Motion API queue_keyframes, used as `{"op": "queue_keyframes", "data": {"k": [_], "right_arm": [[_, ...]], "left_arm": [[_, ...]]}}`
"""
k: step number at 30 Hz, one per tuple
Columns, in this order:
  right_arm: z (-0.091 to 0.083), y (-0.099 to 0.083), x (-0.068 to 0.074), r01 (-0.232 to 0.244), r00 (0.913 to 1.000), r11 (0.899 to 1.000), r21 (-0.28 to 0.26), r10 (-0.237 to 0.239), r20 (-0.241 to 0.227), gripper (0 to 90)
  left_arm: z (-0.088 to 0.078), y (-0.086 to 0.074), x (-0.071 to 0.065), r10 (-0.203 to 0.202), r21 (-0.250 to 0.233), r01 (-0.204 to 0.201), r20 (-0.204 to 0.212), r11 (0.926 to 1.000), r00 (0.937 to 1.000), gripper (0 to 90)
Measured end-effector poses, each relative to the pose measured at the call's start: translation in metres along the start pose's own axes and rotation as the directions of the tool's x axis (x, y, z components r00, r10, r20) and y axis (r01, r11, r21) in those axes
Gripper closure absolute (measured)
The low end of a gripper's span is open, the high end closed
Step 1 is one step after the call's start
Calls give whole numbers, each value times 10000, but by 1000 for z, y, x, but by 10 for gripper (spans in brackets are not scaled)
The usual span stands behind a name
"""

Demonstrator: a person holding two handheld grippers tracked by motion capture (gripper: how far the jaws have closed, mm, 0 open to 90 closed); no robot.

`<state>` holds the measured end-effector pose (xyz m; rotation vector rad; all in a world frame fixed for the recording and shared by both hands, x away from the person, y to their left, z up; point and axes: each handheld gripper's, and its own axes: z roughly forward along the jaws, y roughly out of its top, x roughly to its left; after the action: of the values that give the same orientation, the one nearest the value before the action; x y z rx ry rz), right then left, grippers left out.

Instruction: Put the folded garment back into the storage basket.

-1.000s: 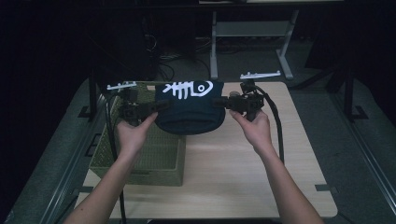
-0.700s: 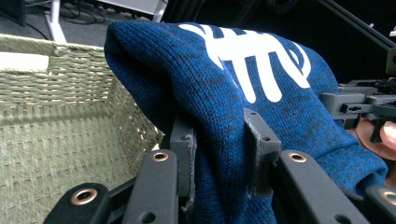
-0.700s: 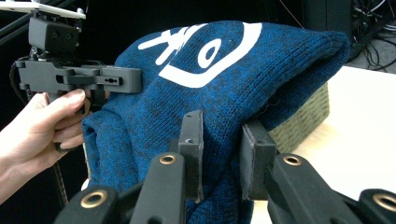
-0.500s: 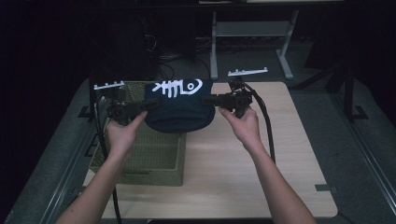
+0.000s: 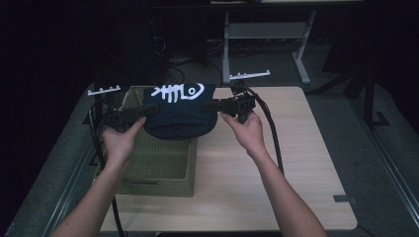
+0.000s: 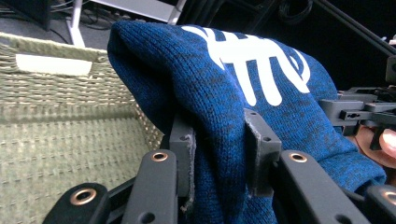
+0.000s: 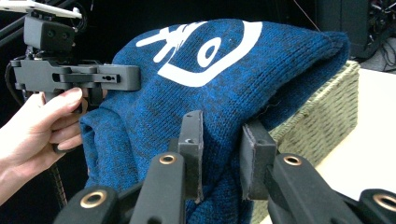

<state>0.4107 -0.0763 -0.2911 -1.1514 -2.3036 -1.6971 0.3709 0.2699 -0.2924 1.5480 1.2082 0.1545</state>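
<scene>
Both grippers (image 5: pixel 180 106) carried sweater (image 5: pixel 180 116) leftward (above basket (image 5: pixel 163 163)).

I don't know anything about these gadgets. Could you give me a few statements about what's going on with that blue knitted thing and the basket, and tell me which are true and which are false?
1. Both grippers are clamped on the blue knit sweater. True: the left gripper and the right gripper each pinch a fold of it.
2. The sweater lies flat on the table. False: it is held up over the woven basket.
3. The sweater bears a white fish-skeleton design. True.
4. The basket stands at the table's right edge. False: it stands on the left side of the wooden table.
5. The basket is red plastic. False: it is greenish wicker.
</scene>
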Motion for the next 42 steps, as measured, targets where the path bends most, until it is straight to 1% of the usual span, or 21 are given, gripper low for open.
{"op": "queue_keyframes", "data": {"k": [5, 8, 11, 16, 19, 22, 28, 32, 34, 35, 37, 42], "right_arm": [[9, -1, 2, -98, 9999, 10000, -4, 98, -116, 730], [14, -2, 3, -56, 9999, 10000, 51, 56, -100, 730], [20, -2, 5, -98, 9998, 10000, 5, 98, -187, 730], [31, -3, 8, -149, 9996, 9999, 49, 150, -228, 730], [40, -4, 9, -237, 9994, 9997, 29, 238, -265, 730], [50, -5, 11, -241, 9992, 9996, 114, 244, -309, 729], [67, -10, 11, -363, 9986, 9989, 281, 373, -370, 730], [79, -12, 12, -428, 9983, 9984, 364, 442, -389, 730], [83, -14, 13, -411, 9984, 9982, 438, 427, -359, 729], [86, -15, 13, -362, 9987, 9981, 490, 380, -350, 729], [90, -16, 12, -444, 9981, 9975, 548, 466, -392, 729], [98, -19, 12, -486, 9979, 9970, 596, 510, -394, 729]], "left_arm": [[-5, 1, 6, -91, 14, 91, -141, 10000, 9999, 682], [-8, 1, 9, -32, 42, 33, -227, 10000, 9997, 682], [-12, 2, 13, -32, 52, 34, -296, 10000, 9996, 682], [-17, 2, 19, -33, 36, 35, -563, 10000, 9984, 681], [-21, -1, 28, -219, -5, 220, -618, 9998, 9979, 679], [-23, -6, 37, -536, -24, 536, -687, 9986, 9962, 678], [-28, -12, 51, -849, -42, 848, -853, 9964, 9927, 675], [-31, -14, 57, -934, -40, 934, -1012, 9956, 9905, 668], [-33, -16, 60, -935, 59, 947, -1063, 9955, 9899, 665], [-33, -17, 62, -979, 39, 989, -1090, 9951, 9892, 665], [-35, -19, 66, -1088, 20, 1096, -1085, 9940, 9881, 665], [-36, -22, 70, -1022, 157, 1051, -1283, 9943, 9865, 662]]}}
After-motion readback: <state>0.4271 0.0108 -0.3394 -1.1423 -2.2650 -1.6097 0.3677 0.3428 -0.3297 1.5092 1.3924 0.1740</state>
